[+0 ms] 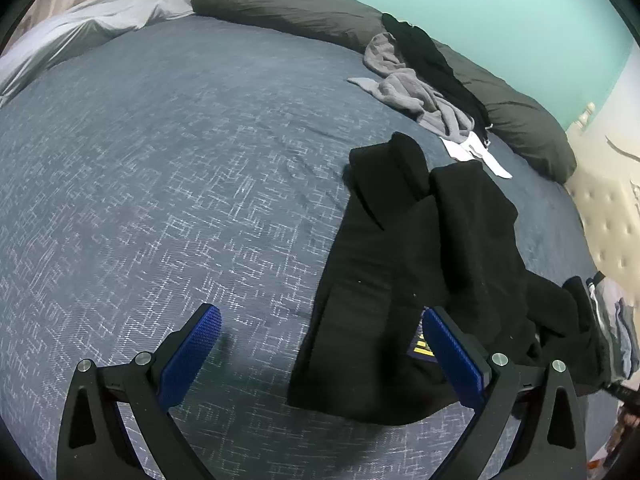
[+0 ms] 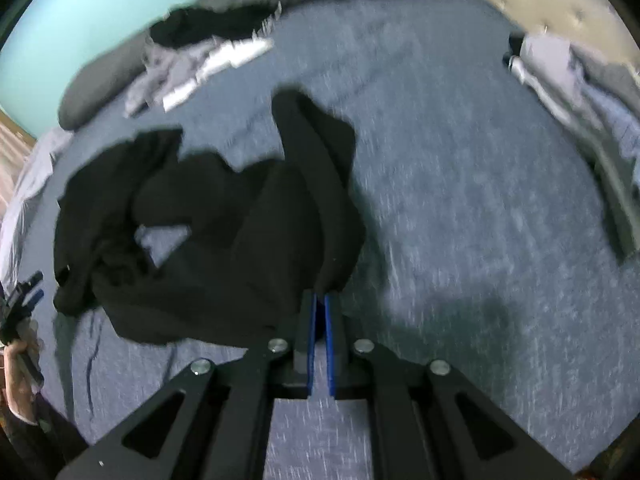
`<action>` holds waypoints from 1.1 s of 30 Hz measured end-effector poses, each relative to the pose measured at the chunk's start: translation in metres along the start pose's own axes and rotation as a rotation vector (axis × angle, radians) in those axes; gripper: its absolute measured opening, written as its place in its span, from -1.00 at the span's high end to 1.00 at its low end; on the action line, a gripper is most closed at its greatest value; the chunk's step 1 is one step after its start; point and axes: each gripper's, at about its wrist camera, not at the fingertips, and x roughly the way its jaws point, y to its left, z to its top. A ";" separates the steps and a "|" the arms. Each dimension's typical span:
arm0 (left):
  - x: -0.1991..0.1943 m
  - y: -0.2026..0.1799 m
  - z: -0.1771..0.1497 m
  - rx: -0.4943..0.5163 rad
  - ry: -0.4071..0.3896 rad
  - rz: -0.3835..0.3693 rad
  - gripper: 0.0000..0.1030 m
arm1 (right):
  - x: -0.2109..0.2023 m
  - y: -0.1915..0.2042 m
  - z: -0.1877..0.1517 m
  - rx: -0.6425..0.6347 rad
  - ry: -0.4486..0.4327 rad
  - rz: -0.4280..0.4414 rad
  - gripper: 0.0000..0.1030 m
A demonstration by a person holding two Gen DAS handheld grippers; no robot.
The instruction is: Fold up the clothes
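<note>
Black garment (image 1: 420,272) spread on blue patterned bedspread (image 1: 160,184), right of centre in left wrist view; partly folded, two long black sections (image 1: 400,168) running up toward the pillows, lower edge near the gripper. Small yellow print (image 1: 420,346) showing at the lower hem, just beside the right-hand blue pad. Same garment (image 2: 208,220) in right wrist view lying crumpled, bedspread showing through a gap in the folds; view motion-blurred, detail soft.

Right gripper (image 2: 320,300): blue pads closed together, pinching a black fabric edge at the tips; cloth rising from the pinch in a raised fold.

Left gripper (image 1: 320,316): jaws spread wide, nothing between the pads; left finger (image 1: 196,344) over bare bedspread, right finger over the garment's lower part. Contact with cloth not determinable.

Beyond garment: heap of grey clothing (image 1: 408,88) with a black item (image 1: 436,68) draped over it, white pieces (image 1: 472,152) at its near end, all lying against long dark grey pillow (image 1: 304,8) along teal wall (image 1: 480,8). Pale sheet (image 1: 80,28) bunched at far left corner. Tufted cream headboard (image 1: 608,216) at right edge; small stack of grey and striped clothes (image 1: 612,320) beside it, near the garment's right side.
</note>
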 end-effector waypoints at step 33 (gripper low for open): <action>0.006 -0.003 0.000 0.008 0.011 0.001 -0.99 | 0.069 0.105 0.091 -0.232 -0.036 0.010 0.03</action>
